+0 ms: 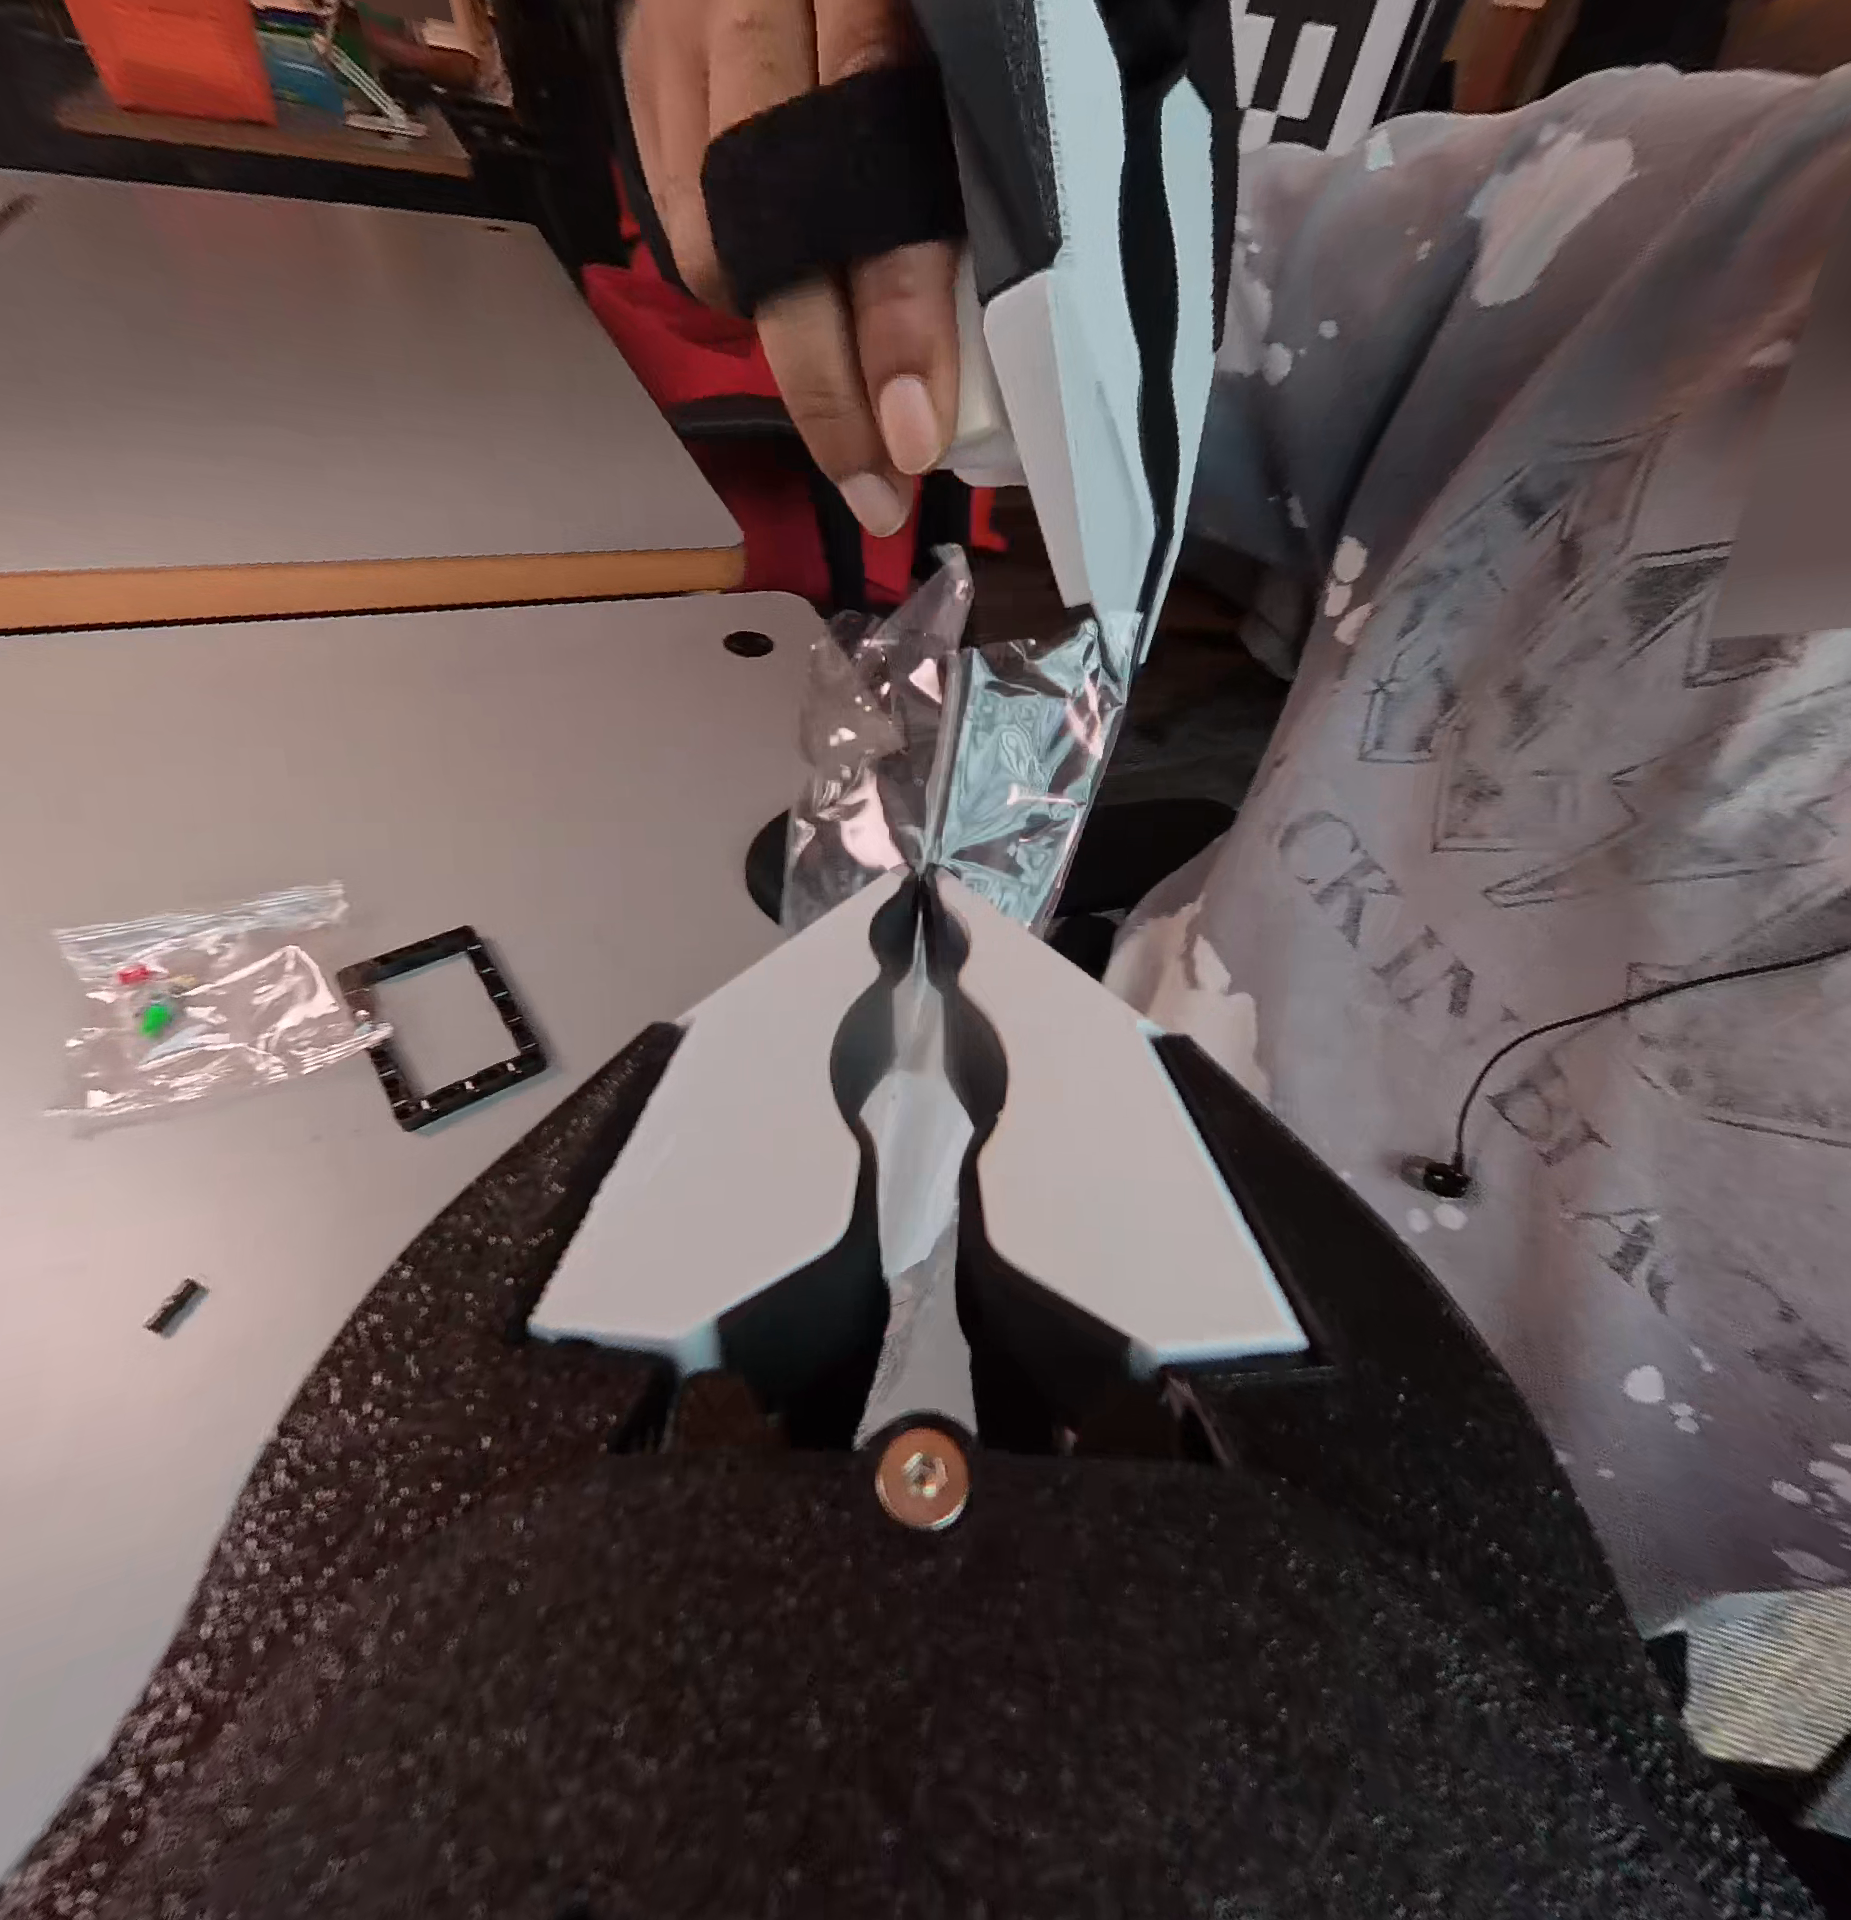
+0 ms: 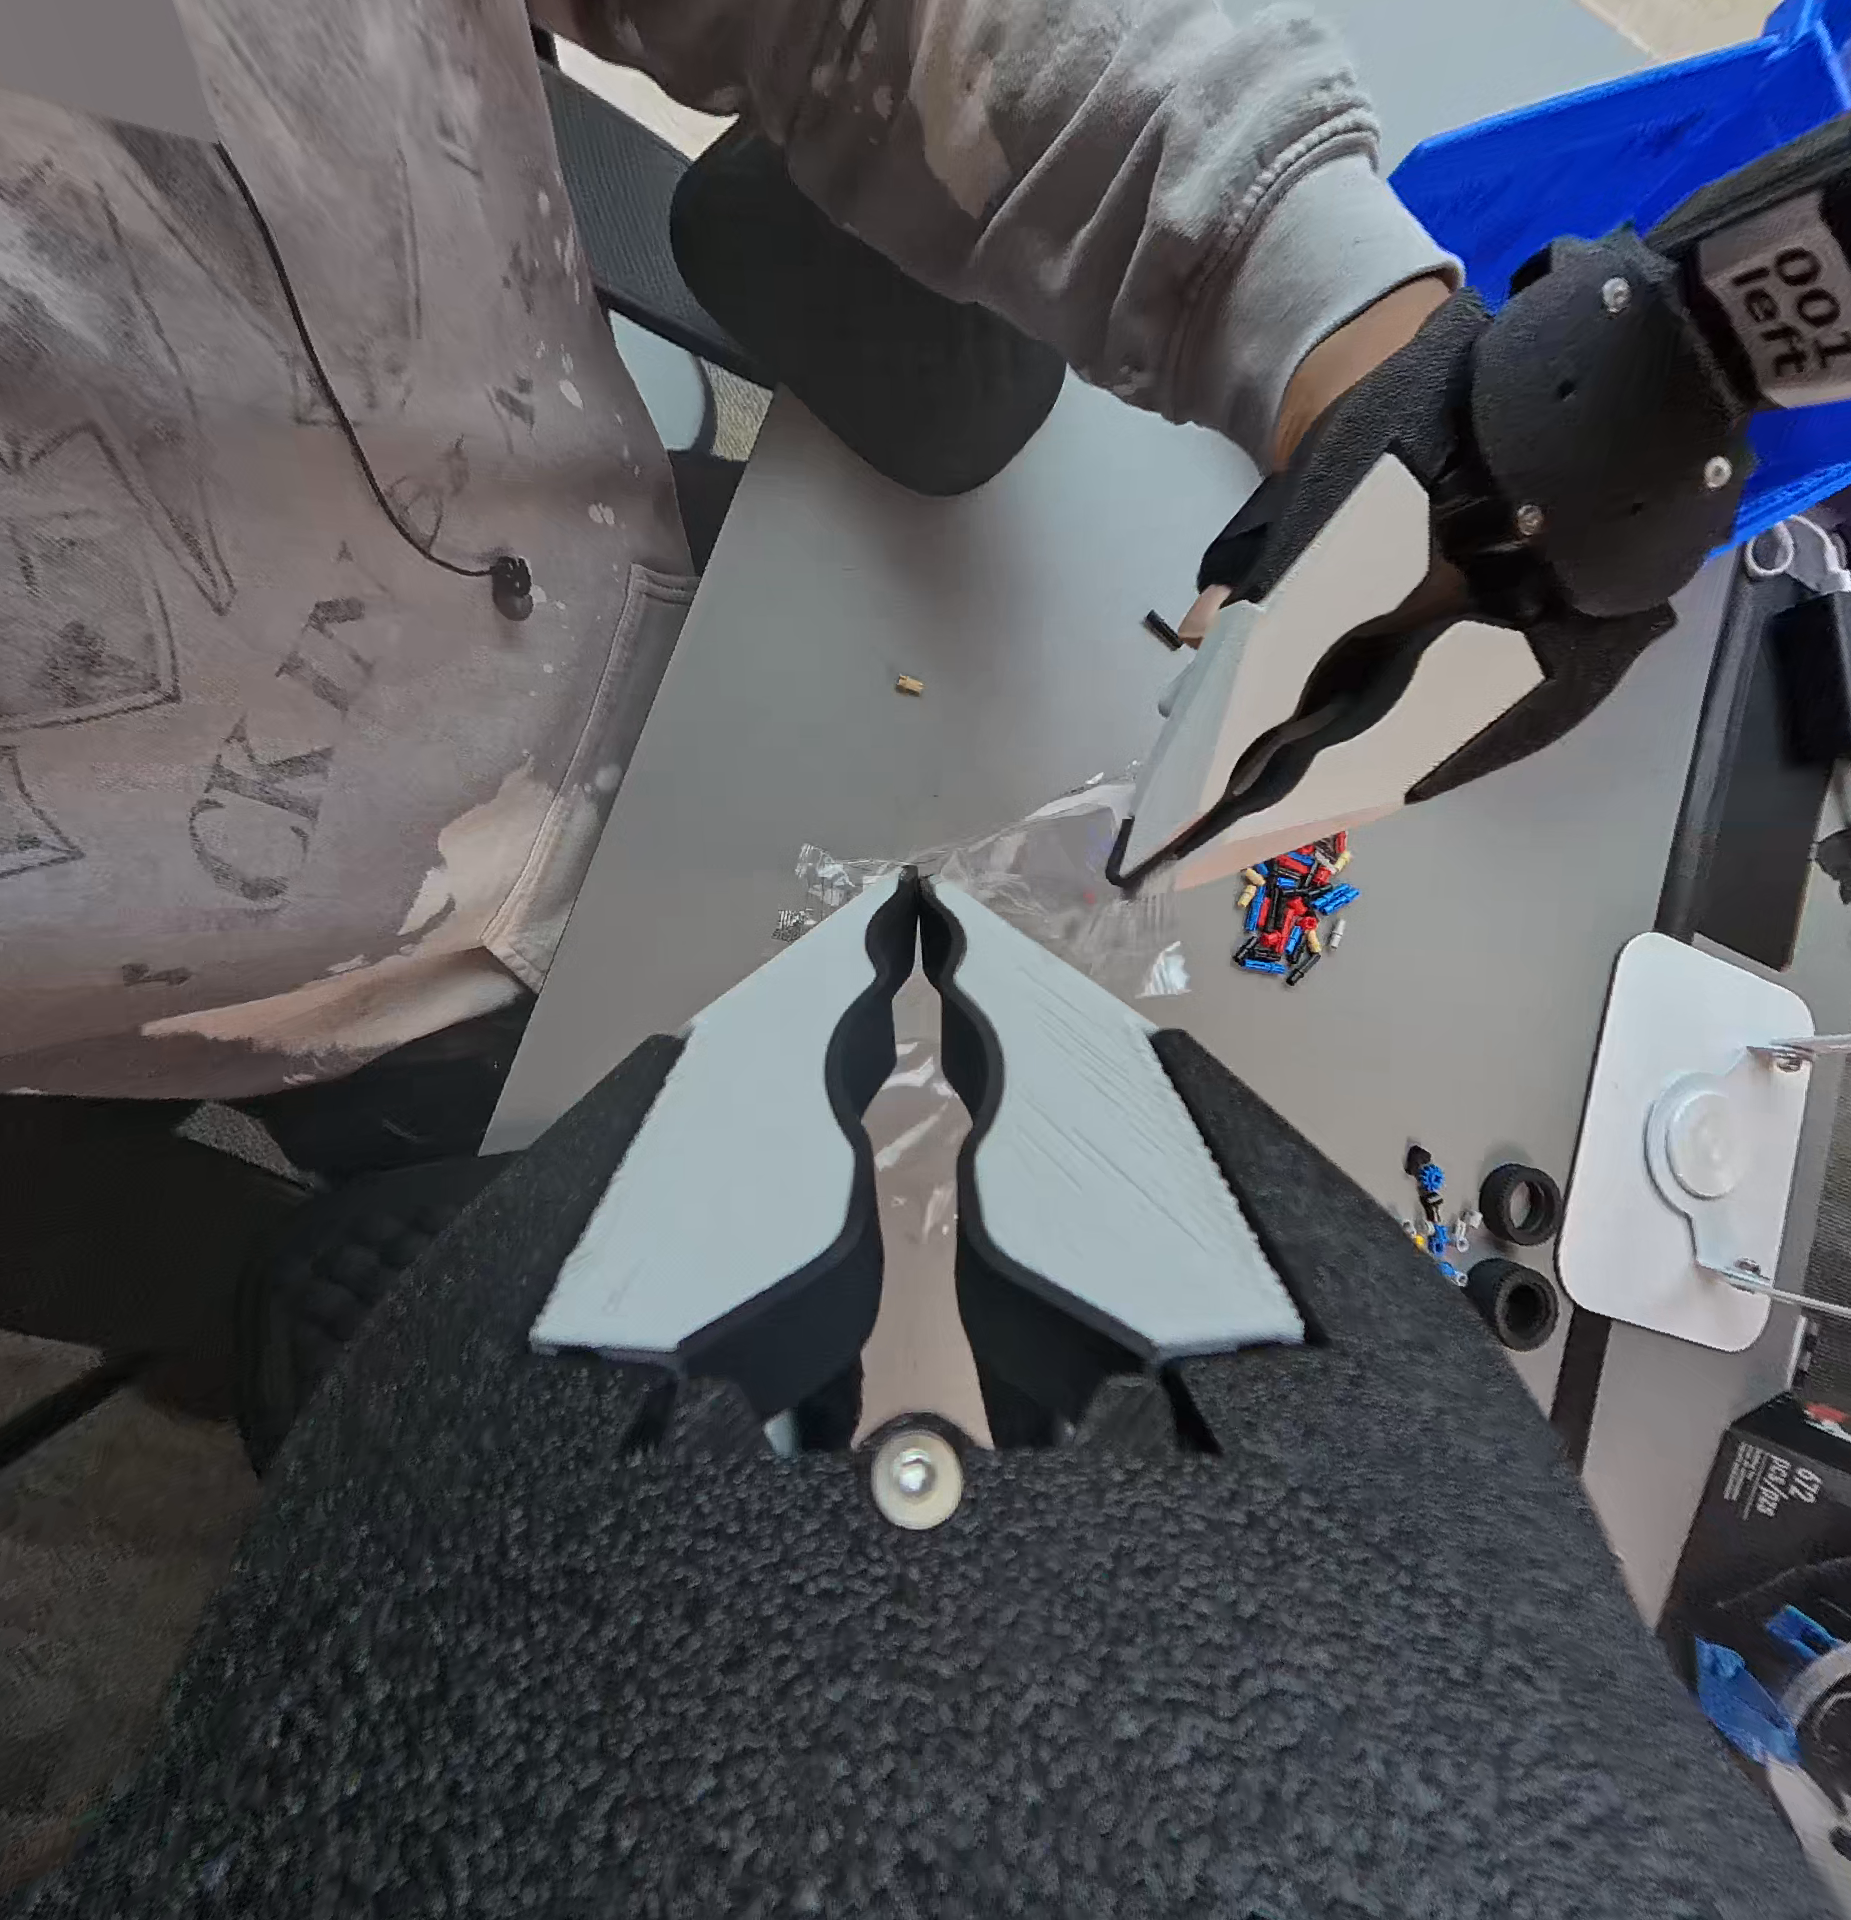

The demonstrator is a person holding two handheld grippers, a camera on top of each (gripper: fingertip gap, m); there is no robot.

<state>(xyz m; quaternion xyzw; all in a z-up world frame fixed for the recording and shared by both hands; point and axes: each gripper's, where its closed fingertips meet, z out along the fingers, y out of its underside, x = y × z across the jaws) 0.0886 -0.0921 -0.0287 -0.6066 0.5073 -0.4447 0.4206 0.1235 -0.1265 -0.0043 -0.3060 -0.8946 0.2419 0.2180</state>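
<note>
Left wrist view: both tongs [image 1: 923,896] pinch plastic bag [image 1: 962,748].

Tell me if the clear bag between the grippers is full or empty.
Empty: the clear bag shows no pieces inside; small parts lie on the table.

Open table [image 2: 848,623] ahead of my right claw [image 2: 916,881]; peg pile [image 2: 1295,914] and tyres [image 2: 1518,1205] crowd the right.

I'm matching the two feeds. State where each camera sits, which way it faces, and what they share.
Left wrist view: on the left tool, facing across the table edge toward the person's sweatshirt; a hand and the right tool show.
Right wrist view: on the right tool, facing down at the table; sweatshirt, sleeve and left tool show.
Shared: the clear bag both tools pinch.
</note>
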